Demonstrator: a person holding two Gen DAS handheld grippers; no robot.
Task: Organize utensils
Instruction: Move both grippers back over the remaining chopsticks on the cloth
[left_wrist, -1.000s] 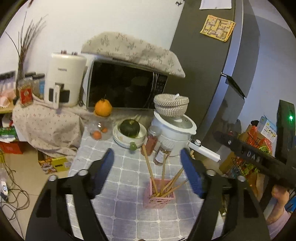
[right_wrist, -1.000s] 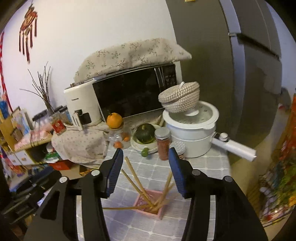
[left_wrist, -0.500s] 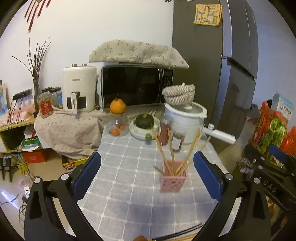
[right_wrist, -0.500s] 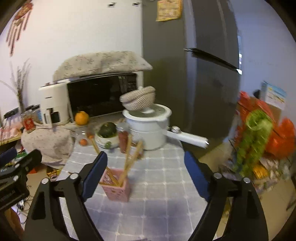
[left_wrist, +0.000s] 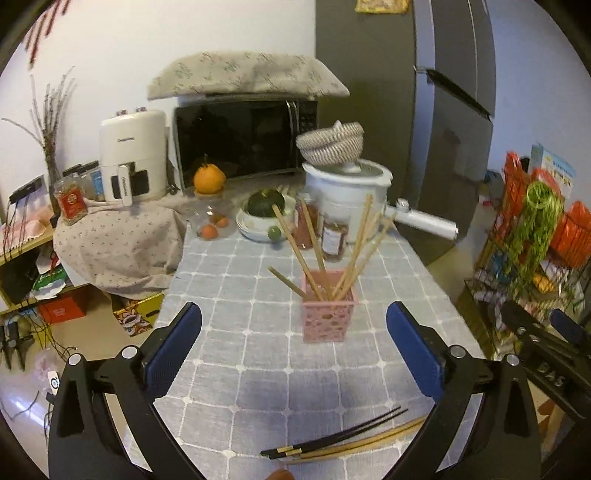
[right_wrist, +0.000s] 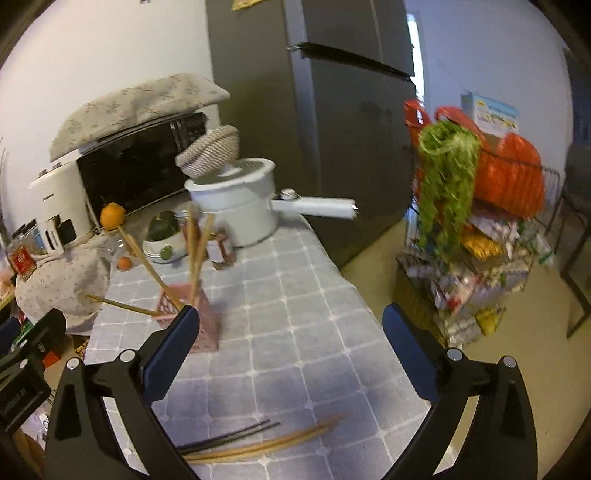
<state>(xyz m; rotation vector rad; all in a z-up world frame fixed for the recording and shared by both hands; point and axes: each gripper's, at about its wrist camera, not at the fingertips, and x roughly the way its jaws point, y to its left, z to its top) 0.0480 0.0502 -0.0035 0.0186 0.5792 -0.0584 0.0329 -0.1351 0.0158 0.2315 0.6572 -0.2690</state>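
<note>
A pink lattice holder (left_wrist: 328, 314) stands mid-table with several wooden chopsticks (left_wrist: 354, 251) splayed in it. Nearer the front edge, a black pair (left_wrist: 332, 435) and a wooden pair (left_wrist: 373, 439) of chopsticks lie flat on the grey checked tablecloth (left_wrist: 258, 369). My left gripper (left_wrist: 294, 321) hangs wide open above the cloth, short of the holder, with nothing between its pads. My right gripper (right_wrist: 291, 314) is to the right of the holder (right_wrist: 207, 328); its jaws are opening and empty. In that view the loose black pair (right_wrist: 229, 437) and wooden pair (right_wrist: 266, 443) lie low, between its arms.
Behind the holder stand two spice jars (left_wrist: 332, 236), a white pot (left_wrist: 347, 188) with a long handle and a woven basket on top, and a bowl with a green squash (left_wrist: 264, 218). A microwave (left_wrist: 243, 136), a fridge (left_wrist: 424, 110) and a wire rack of bags (right_wrist: 480, 221) flank the table.
Both grippers have opened wider and drawn back and down from the holder. The loose chopsticks at the table's front have come into view under them.
</note>
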